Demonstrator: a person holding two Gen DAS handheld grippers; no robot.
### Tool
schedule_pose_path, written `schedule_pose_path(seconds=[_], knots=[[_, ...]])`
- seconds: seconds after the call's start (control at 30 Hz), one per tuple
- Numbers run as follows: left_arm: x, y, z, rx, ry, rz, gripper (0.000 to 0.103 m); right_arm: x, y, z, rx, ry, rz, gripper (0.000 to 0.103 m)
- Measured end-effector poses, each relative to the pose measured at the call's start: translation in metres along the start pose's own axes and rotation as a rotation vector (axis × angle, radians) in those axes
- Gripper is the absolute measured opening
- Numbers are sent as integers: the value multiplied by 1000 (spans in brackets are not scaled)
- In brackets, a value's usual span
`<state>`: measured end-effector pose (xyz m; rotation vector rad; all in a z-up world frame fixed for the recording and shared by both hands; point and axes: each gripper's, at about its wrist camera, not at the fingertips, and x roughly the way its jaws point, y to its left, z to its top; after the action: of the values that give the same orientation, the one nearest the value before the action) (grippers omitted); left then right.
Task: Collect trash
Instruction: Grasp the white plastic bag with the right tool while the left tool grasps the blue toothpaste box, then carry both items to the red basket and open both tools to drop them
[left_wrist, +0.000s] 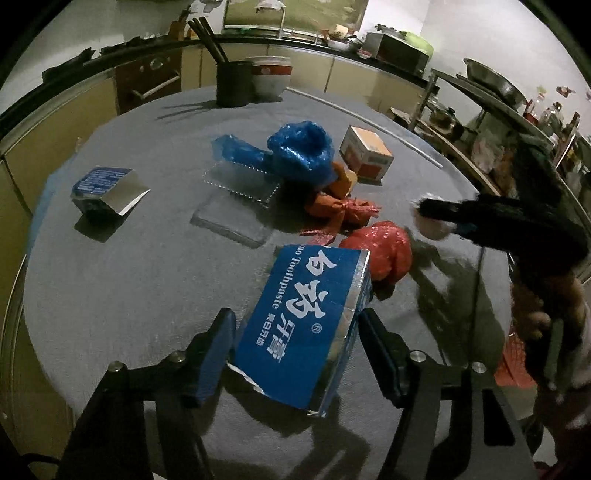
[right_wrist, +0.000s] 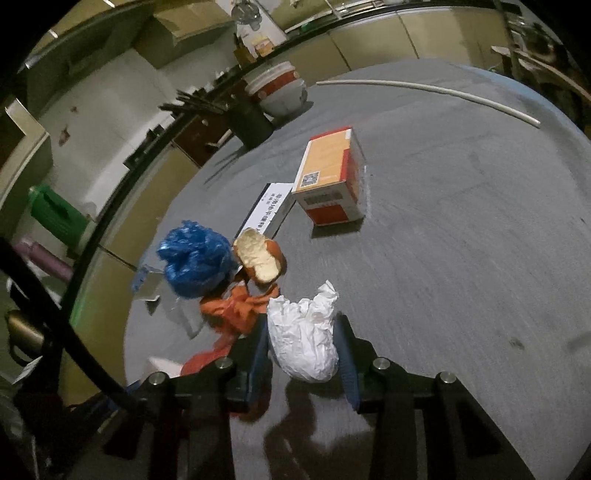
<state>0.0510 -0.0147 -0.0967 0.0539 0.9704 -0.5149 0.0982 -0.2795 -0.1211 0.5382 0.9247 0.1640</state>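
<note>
My left gripper (left_wrist: 295, 328) is shut on a blue toothpaste box (left_wrist: 303, 325) and holds it tilted above the round grey table (left_wrist: 129, 288). My right gripper (right_wrist: 303, 332) is shut on a crumpled white paper ball (right_wrist: 304, 336); it also shows in the left wrist view (left_wrist: 432, 216) at the right. On the table lie a blue plastic bag (left_wrist: 301, 151), orange-red wrappers (left_wrist: 340, 208), a red bag (left_wrist: 384, 247), a piece of bread (right_wrist: 258, 260), an orange box (right_wrist: 330, 177), a small blue carton (left_wrist: 101, 188) and clear packaging (left_wrist: 236, 195).
A dark chopstick holder (left_wrist: 232, 83) and a white-red bowl (left_wrist: 271, 77) stand at the table's far edge. A thin white stick (right_wrist: 443, 96) lies near the far rim. A white flat box (right_wrist: 267, 208) lies beside the orange box. Kitchen cabinets and shelves surround the table.
</note>
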Motion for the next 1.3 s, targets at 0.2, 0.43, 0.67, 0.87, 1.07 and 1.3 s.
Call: schedule_pose_path(seconds=[0.2,0.43,0.67,0.87,1.07,1.3], knots=[[-14,-5,-2,-18,-33,57,66,-46,-11,-25,24,-57,33,38],[-53,-27,4,9,-127,59,66,-95,-39,-55,50,-122,26,38],[-49,-115,8,178,-96,-95,66,-150,-91,-94,140,-173,-22,38],[0,-217,-3,323,50,-238,66,-200,-165,-139,313,-209,-104,38],[49,-294,-12,378,169,-301,66,-234,-224,-181,481,-226,-139,38],[86,-360,-34,498,246,-285,70,-240,-256,-206,588,-200,-138,45]])
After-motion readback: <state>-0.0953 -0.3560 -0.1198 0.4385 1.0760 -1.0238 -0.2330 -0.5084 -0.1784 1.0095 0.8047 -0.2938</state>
